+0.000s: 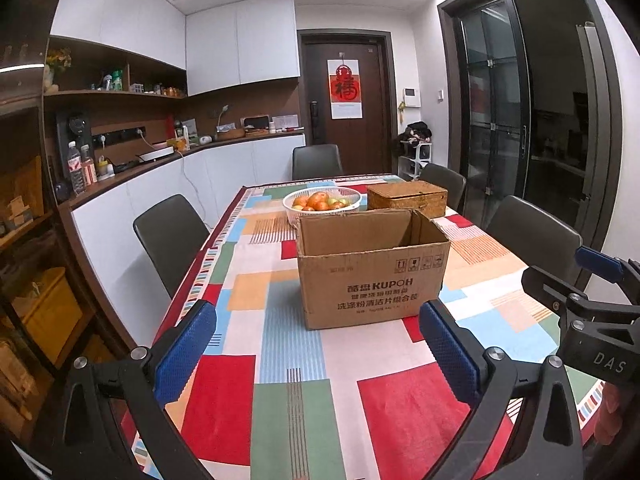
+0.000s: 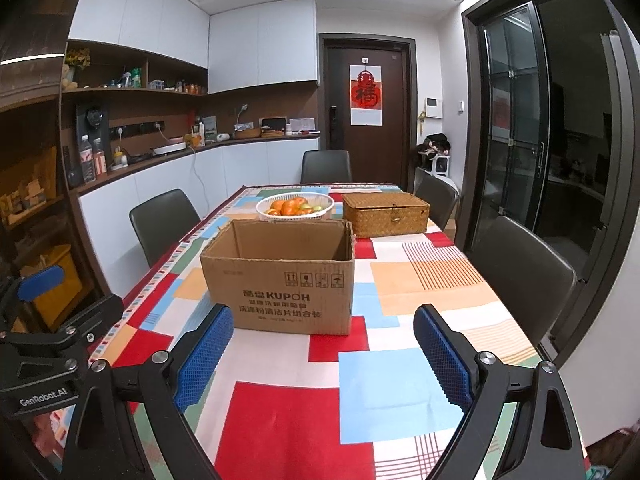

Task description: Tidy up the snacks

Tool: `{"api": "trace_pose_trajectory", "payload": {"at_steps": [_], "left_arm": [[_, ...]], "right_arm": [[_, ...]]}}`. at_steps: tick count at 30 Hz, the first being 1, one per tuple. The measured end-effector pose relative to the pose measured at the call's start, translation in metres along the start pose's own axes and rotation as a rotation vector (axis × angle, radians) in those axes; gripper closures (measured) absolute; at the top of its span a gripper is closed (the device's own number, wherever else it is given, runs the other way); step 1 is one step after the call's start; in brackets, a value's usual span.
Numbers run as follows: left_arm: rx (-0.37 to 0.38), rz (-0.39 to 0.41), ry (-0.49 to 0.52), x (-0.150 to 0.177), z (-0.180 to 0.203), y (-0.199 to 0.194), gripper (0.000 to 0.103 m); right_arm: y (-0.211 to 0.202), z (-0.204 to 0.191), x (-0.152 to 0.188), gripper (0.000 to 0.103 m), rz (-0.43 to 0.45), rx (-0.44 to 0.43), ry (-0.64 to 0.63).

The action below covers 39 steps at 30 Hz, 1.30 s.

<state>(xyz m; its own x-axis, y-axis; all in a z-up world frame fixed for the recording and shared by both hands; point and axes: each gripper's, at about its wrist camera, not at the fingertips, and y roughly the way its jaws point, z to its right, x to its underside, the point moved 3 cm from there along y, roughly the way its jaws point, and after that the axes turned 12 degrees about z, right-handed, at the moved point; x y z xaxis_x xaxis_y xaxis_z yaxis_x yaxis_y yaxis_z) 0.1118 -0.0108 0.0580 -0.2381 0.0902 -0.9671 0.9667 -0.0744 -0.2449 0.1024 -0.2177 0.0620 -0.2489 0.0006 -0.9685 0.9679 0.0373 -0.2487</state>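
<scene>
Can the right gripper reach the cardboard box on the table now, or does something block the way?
Probably yes. The right gripper is open, and only bare tablecloth lies between it and the cardboard box.

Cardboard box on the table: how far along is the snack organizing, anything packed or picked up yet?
Nothing looks done. The cardboard box stands open; what shows of its inside is bare, its floor hidden. In hand: nothing, since the left gripper and right gripper are both open, short of the box. No snacks in view; the wicker basket is closed beside the fruit bowl.
</scene>
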Motion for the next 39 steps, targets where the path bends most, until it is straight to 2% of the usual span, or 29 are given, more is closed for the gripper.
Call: {"api": "trace_pose_trajectory", "payload": {"at_steps": [39], "left_arm": [[-0.016,-0.005,0.001,0.0020,-0.0064,-0.0031,0.000]], "right_arm": [[0.0019,-0.0018,0.0058,0.011,-0.019,-0.005,-0.006]]}}
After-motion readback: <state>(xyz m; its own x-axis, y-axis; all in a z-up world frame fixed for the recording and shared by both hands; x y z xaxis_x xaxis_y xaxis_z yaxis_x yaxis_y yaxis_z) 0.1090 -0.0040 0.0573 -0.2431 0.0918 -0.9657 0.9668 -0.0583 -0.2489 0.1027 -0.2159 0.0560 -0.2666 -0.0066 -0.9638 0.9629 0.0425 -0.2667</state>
